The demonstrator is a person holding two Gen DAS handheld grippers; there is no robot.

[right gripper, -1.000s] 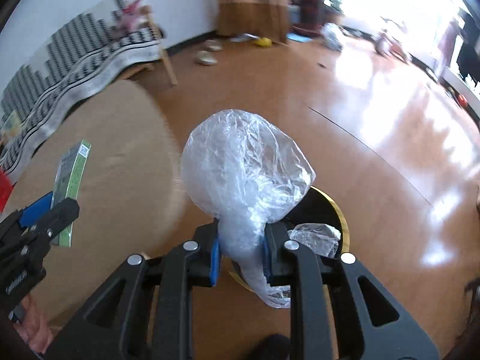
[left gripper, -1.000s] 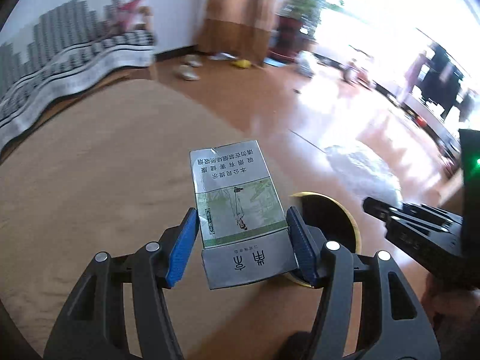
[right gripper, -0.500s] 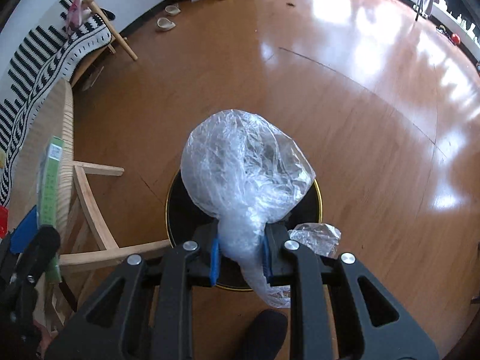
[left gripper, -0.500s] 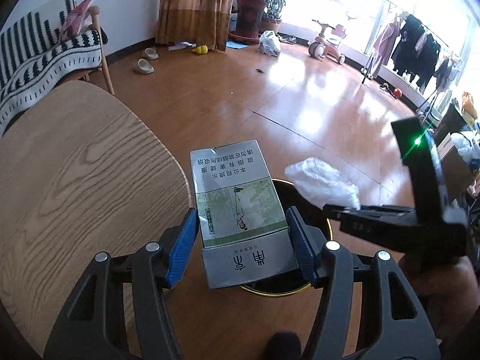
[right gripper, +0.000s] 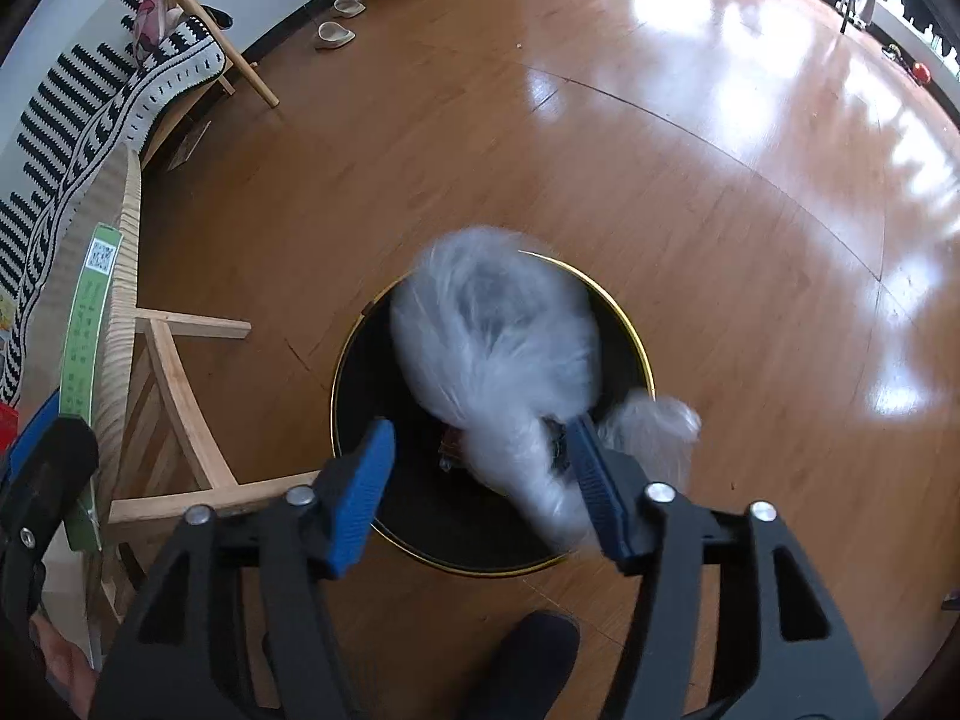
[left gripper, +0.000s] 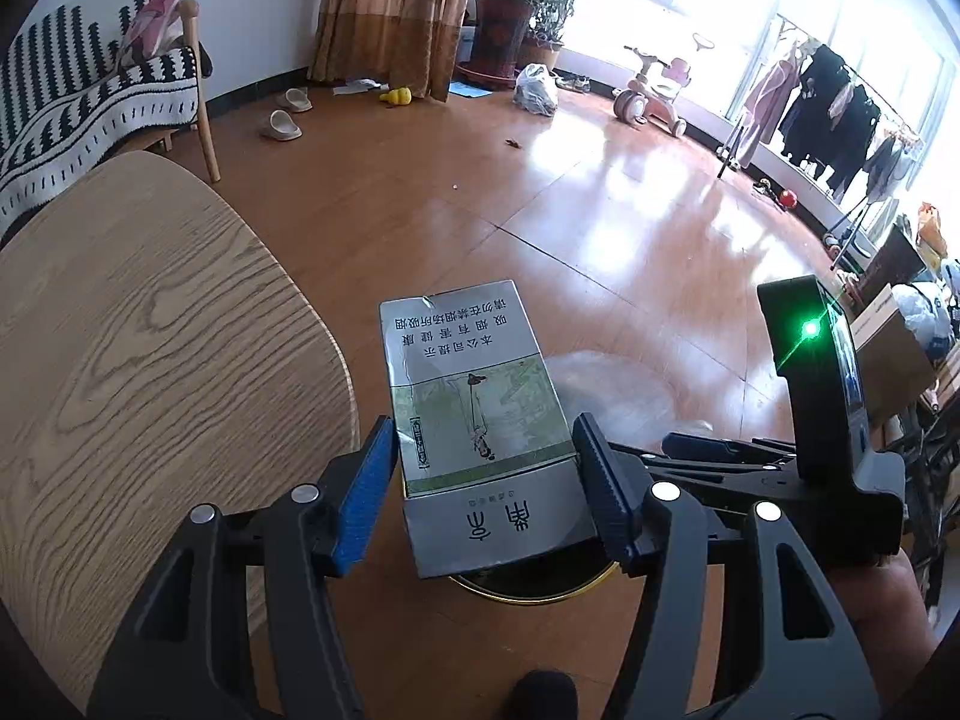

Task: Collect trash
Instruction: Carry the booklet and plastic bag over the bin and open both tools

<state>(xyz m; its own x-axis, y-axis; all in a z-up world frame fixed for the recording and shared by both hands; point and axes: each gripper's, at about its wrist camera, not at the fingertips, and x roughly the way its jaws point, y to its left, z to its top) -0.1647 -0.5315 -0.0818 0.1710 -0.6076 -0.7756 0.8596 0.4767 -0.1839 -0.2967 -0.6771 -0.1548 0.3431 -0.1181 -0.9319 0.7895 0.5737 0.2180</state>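
My left gripper [left gripper: 485, 426] is shut on a silver and green cigarette pack [left gripper: 474, 384], held above the near edge of a black bin with a gold rim [left gripper: 528, 597]. My right gripper [right gripper: 480, 426] points down over that bin [right gripper: 336, 390] and its jaws are opening. A clear plastic bag [right gripper: 498, 336], blurred with motion, hangs between the blue pads and trails beside the right one; neither pad presses on it. In the left wrist view the bag [left gripper: 624, 378] shows as a pale blur beyond the right gripper [left gripper: 708, 444].
A round wooden table [left gripper: 150, 330] stands left of the bin, with its legs [right gripper: 174, 384] close to the rim. Some trash lies inside the bin. A striped sofa [left gripper: 72, 96], slippers [left gripper: 282, 123] and a toy tricycle [left gripper: 654, 90] stand farther off on the wooden floor.
The right jaws have spread and the plastic bag has slipped from them, dropping toward the bin. Both grippers moved over the bin. The left grip on the pack is unchanged.
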